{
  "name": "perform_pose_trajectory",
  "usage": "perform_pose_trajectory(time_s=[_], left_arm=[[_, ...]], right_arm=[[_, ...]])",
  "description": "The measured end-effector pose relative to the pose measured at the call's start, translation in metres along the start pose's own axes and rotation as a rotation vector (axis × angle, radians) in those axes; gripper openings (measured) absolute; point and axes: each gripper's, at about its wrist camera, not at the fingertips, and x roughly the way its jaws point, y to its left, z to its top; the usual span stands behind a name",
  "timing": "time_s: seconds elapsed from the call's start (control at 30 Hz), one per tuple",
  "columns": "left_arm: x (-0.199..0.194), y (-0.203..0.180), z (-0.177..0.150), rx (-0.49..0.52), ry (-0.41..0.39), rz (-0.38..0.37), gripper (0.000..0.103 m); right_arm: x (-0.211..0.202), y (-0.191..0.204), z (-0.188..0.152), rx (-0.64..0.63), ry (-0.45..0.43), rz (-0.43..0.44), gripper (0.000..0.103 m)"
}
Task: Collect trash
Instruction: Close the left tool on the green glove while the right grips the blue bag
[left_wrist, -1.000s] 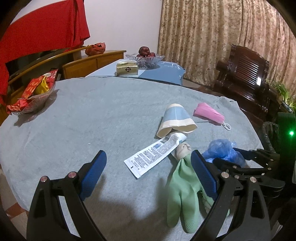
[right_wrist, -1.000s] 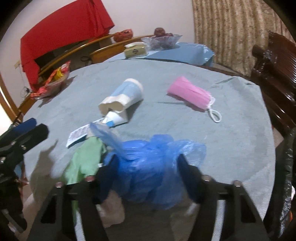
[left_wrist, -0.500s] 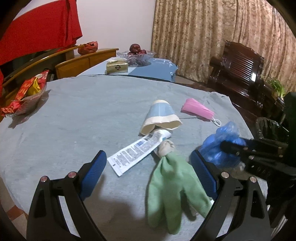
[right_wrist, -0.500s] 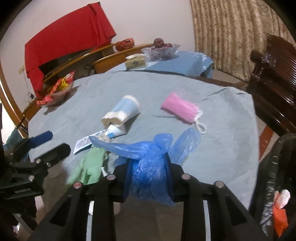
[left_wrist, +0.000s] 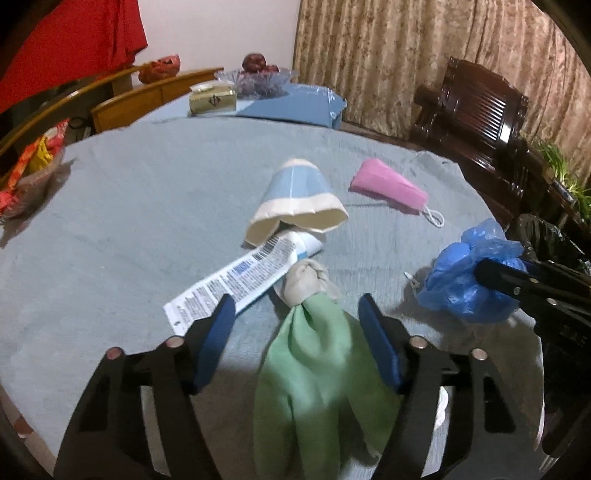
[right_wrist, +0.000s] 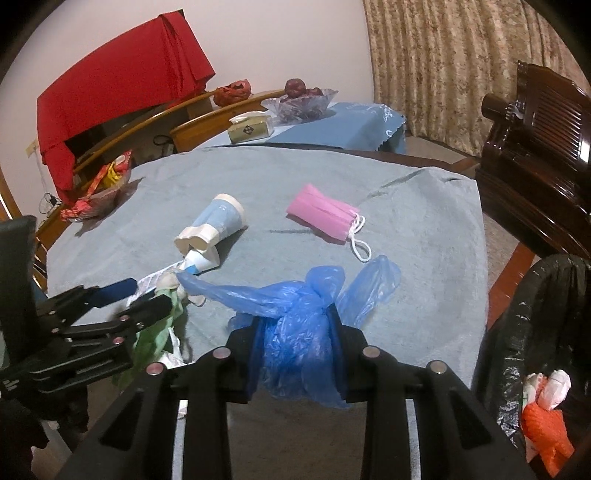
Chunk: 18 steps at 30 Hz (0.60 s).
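My right gripper is shut on a crumpled blue plastic bag and holds it above the table's near edge; the bag also shows in the left wrist view. My left gripper is open, its fingers on either side of a green rubber glove that lies on the grey tablecloth. Beyond it lie a white tube, a crushed blue-and-cream paper cup and a pink face mask. A black-lined trash bin with trash in it stands at the right.
A bowl of red snack packets sits at the table's far left. A tissue box and a fruit bowl stand on a side table behind. A dark wooden chair stands at the right.
My right gripper closed on the blue bag and lifted it off the table, moving right toward the bin. My left gripper moved forward over the green glove and narrowed somewhat.
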Motion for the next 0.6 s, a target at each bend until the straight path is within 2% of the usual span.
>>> perform_pose_trajectory(time_s=[0.1, 0.17, 0.37, 0.6], left_arm=[[0.007, 0.000, -0.001, -0.013, 0.026, -0.027, 0.053], [0.011, 0.000, -0.002, -0.022, 0.039, -0.051, 0.041], [0.010, -0.002, -0.003, -0.024, 0.035, -0.077, 0.023], [-0.010, -0.002, 0.004, -0.027, -0.007, -0.087, 0.021]], right_arm=[[0.000, -0.002, -0.001, 0.002, 0.001, -0.001, 0.031], [0.000, -0.002, -0.001, 0.001, 0.001, -0.002, 0.031], [-0.003, -0.001, -0.001, -0.008, -0.008, -0.004, 0.031], [-0.016, 0.001, 0.002, -0.014, -0.035, -0.002, 0.031]])
